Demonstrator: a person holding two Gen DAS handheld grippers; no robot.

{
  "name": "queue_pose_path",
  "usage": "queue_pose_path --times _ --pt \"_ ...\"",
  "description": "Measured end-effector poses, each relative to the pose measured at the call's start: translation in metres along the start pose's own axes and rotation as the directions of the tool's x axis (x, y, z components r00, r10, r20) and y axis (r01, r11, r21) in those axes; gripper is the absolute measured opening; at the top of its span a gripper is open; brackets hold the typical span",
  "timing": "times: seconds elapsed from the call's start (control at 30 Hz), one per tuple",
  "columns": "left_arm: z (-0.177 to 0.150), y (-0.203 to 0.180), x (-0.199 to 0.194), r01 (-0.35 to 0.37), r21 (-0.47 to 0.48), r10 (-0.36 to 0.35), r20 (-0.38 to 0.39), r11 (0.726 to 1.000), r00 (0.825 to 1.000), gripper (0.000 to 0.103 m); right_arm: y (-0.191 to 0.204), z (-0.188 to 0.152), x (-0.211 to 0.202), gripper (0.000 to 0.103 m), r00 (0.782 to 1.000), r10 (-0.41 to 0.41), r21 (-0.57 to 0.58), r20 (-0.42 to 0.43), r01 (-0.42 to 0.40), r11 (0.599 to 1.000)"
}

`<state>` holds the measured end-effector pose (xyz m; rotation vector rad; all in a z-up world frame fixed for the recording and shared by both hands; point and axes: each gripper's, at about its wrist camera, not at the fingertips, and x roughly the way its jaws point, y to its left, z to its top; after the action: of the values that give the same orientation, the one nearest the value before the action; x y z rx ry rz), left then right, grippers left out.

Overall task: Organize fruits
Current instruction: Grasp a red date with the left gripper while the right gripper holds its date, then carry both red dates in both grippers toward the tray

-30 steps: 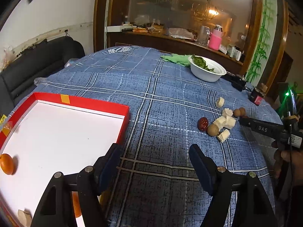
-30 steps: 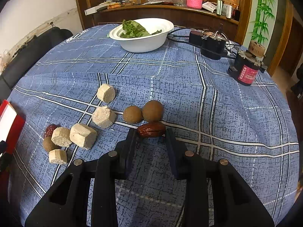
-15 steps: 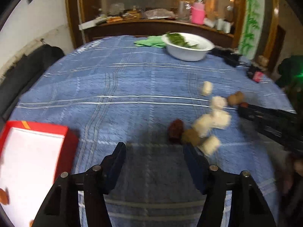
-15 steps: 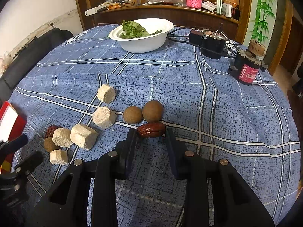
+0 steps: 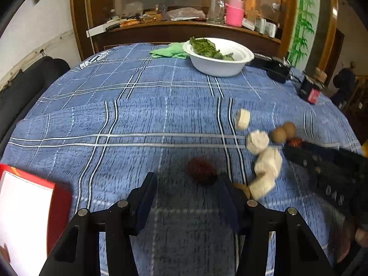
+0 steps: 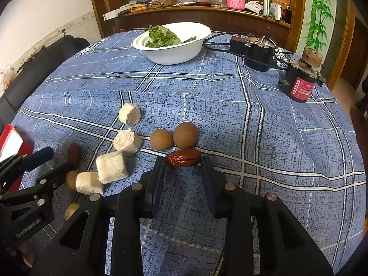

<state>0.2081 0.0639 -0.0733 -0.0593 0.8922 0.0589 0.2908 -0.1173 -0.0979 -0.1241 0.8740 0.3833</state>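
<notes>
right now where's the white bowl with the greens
The white bowl sits at the far side of the table in both wrist views, past the fruit cluster, with a green cloth to its left and a black power strip to its right.

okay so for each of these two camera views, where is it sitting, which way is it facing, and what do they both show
Left wrist: rides the left gripper, angled down across the table at a dark red date; its jaws are closing, nothing gripped; the right gripper enters from the right.
Right wrist: rides the right gripper, angled down, fingers flanking another red date; the left gripper enters from the left.
Shared: white bowl, pale chunks, blue tablecloth.
</notes>
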Motion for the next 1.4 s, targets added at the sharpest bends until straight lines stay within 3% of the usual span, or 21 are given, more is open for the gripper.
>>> queue_pose_path --times 0.17,0.2,0.23,0.57,0.97,1.4 --pt "0.008 -0.003 0.008 0.015 -0.015 -0.015 0.000 1.000 1.000 0.048 0.000 0.000 0.000 0.031 1.000 0.000 0.000 0.000 0.000 1.000" --pt "0.009 -0.004 0.009 0.009 -0.011 -0.009 0.005 1.000 1.000 0.042 0.000 0.000 0.000 0.031 1.000 0.000 0.000 0.000 0.000 1.000" --pt "0.009 -0.004 0.009 -0.004 -0.007 0.004 0.003 1.000 1.000 0.029 0.000 0.000 0.000 0.031 1.000 0.000 0.000 0.000 0.000 1.000" --pt "-0.005 0.002 -0.005 0.072 0.040 -0.072 0.013 0.997 0.997 0.029 0.000 0.000 0.000 0.031 1.000 0.000 0.000 0.000 0.000 1.000" --pt "-0.045 0.023 -0.064 0.068 0.031 -0.070 0.069 0.997 0.995 0.029 0.002 0.000 -0.003 0.030 1.000 0.015 0.015 -0.001 -0.015 1.000" --pt "-0.093 0.014 -0.113 0.098 0.023 -0.099 0.074 0.995 0.992 0.029 0.029 -0.048 -0.089 0.030 0.998 0.033 -0.026 0.049 -0.032 0.999"
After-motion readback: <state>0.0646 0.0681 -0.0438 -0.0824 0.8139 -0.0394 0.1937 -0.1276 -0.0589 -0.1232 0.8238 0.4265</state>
